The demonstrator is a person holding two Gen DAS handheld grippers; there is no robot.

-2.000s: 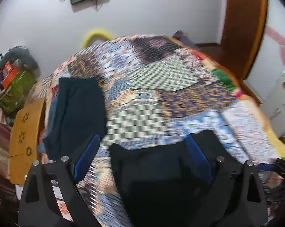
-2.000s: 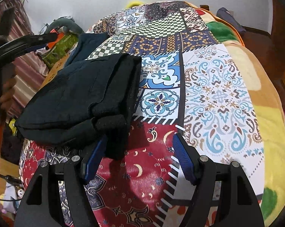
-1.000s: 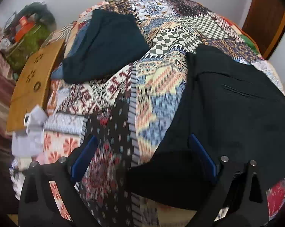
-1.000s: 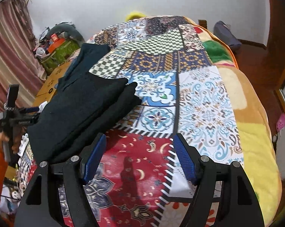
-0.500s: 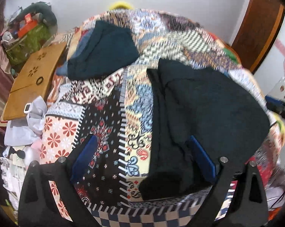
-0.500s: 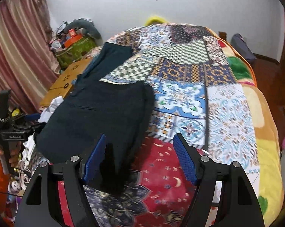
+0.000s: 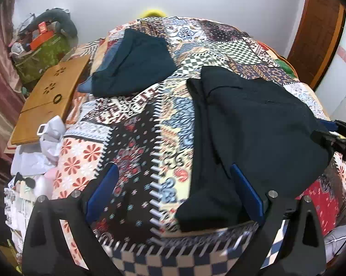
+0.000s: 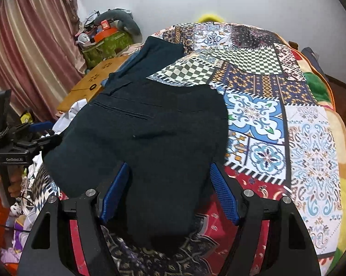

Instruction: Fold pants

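Note:
The folded black pants (image 8: 150, 138) lie flat on the patchwork bedspread (image 8: 310, 161), a back pocket seam facing up. They show in the left wrist view (image 7: 253, 133) at the right. My right gripper (image 8: 169, 192) is open above the pants' near end, holding nothing. My left gripper (image 7: 173, 191) is open above the bed's near edge, its right finger (image 7: 246, 193) over the pants' corner. The left gripper also appears in the right wrist view (image 8: 35, 133) at the far left, and the right gripper in the left wrist view (image 7: 336, 133).
A second dark folded garment (image 7: 136, 62) lies farther up the bed's left side. A wooden lap table (image 7: 48, 96) and cluttered bags (image 7: 39, 46) stand left of the bed, with white cloth (image 7: 44, 142) below. A wooden door (image 7: 320, 30) is at the right.
Both grippers let go of the pants and drew back. The pants now lie flat and still on the bed. The views have steadied over the near end of the bed.

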